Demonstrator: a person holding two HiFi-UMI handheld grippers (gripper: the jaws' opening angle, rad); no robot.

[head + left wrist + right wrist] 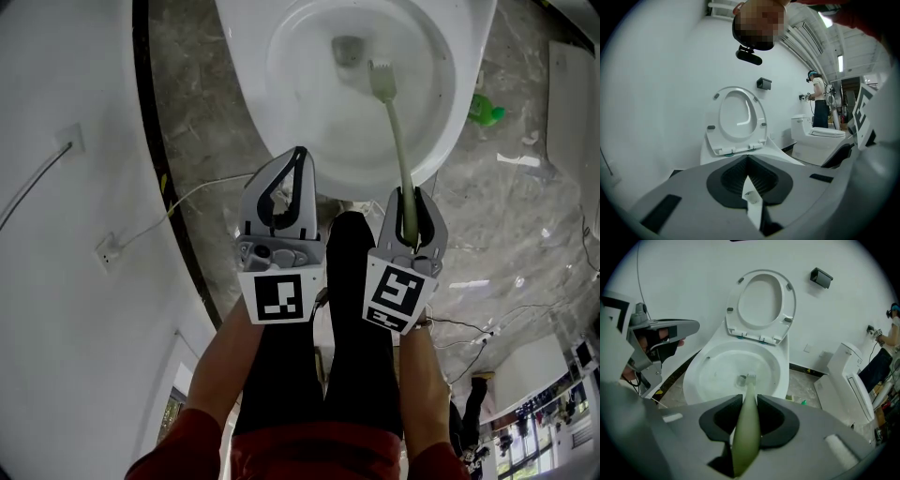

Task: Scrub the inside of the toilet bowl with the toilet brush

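The white toilet bowl [459,84] lies open at the top of the head view, its drain [349,49] near the far side. A pale green toilet brush [398,141] reaches into it, with the bristle head [382,80] just right of the drain. My right gripper [410,194] is shut on the brush handle above the bowl's near rim. In the right gripper view the handle [746,427] runs between the jaws of the right gripper [749,397] to the brush head [750,377] in the toilet bowl [712,371]. My left gripper [300,153], shut and empty, hovers beside it at the near rim. The left gripper [748,157] points at the raised seat [738,117].
A green object [486,110] lies on the marble floor right of the bowl. A thin cable [178,202] crosses the floor at the left, by the white wall. The person's black trouser legs [352,328] stand below the grippers. A second toilet [853,380] stands to the right, with a person [818,98] beyond it.
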